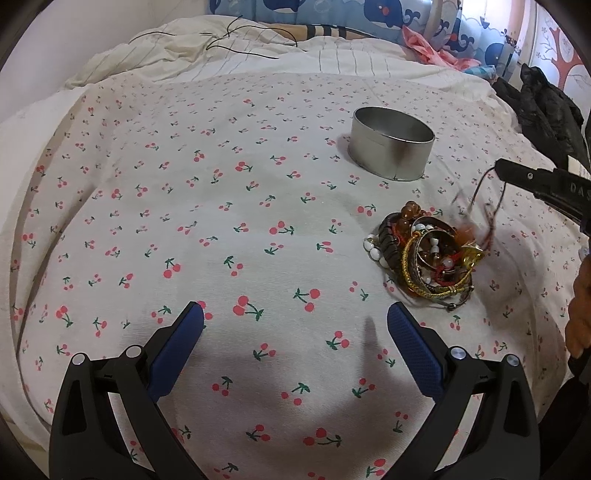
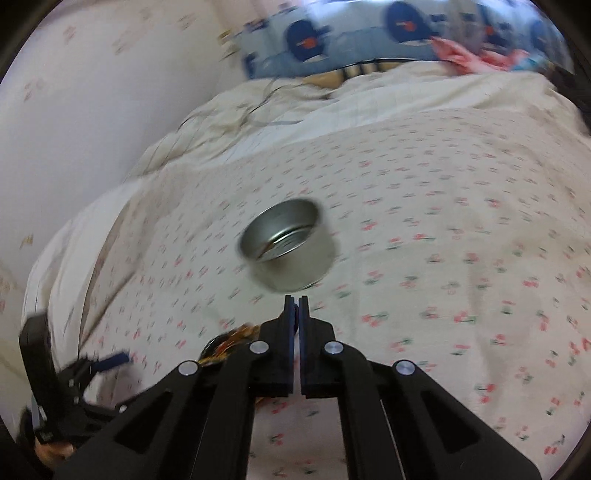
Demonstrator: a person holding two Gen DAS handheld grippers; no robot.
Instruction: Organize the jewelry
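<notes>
across the whole bed you've got a white bedsheet with small red cherry prints (image 1: 258, 229), and a rumpled cream striped duvet (image 1: 207, 48) bunched up behind it, with a blue whale-print pillow (image 1: 388, 14) at the far end. on the sheet sits an oval silver metal tin (image 1: 391, 144), open top, nothing visible inside from the left wrist view. in the right wrist view the same tin (image 2: 288, 247) is just ahead of your fingertips, blurry though.

nearer to you than the tin and a bit to its right is the tangled heap of bracelets and bead strings (image 1: 424, 254) — brown beads, white beads, a gold cord, dark bangles all knotted together on the sheet, well apart from the tin.

your left gripper (image 1: 295, 328) hangs over bare sheet with its blue-padded jaws spread wide, nothing between them.

your right gripper (image 2: 296, 301) has its jaws pressed right together. from the left wrist view its black tip (image 1: 509, 171) is above the heap, pinching a thin dark cord with a reddish blurred charm (image 1: 480, 206) dangling below it, the lower end hanging close over the heap; too blurred to say if it's clear of it.
</notes>
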